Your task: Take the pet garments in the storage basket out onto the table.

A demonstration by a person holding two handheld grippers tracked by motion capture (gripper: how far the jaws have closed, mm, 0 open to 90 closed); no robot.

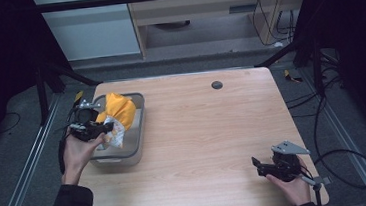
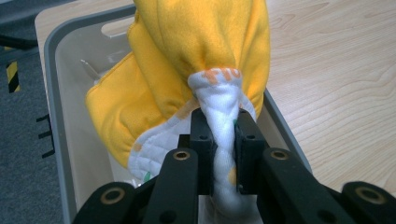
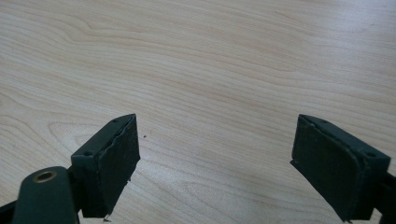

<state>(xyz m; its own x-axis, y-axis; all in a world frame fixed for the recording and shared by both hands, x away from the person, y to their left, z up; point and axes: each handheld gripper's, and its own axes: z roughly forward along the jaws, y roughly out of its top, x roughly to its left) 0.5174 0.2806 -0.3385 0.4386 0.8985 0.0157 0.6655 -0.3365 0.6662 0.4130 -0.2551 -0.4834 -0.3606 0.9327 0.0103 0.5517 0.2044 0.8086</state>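
A yellow cloth with a white quilted lining hangs bunched over a grey bin at the table's left. My left gripper is shut on the cloth. In the left gripper view the black jaws pinch a twisted white fold of the cloth, and the yellow part bulges beyond them above the bin's inside. My right gripper rests low near the table's front right corner, held by a hand. Its jaws stand wide open over bare wood, nothing between them.
The wooden table has a small dark round disc near its far edge. Black frame bars and cables lie on the floor around the table. A cable trails from the right gripper past the table's right edge.
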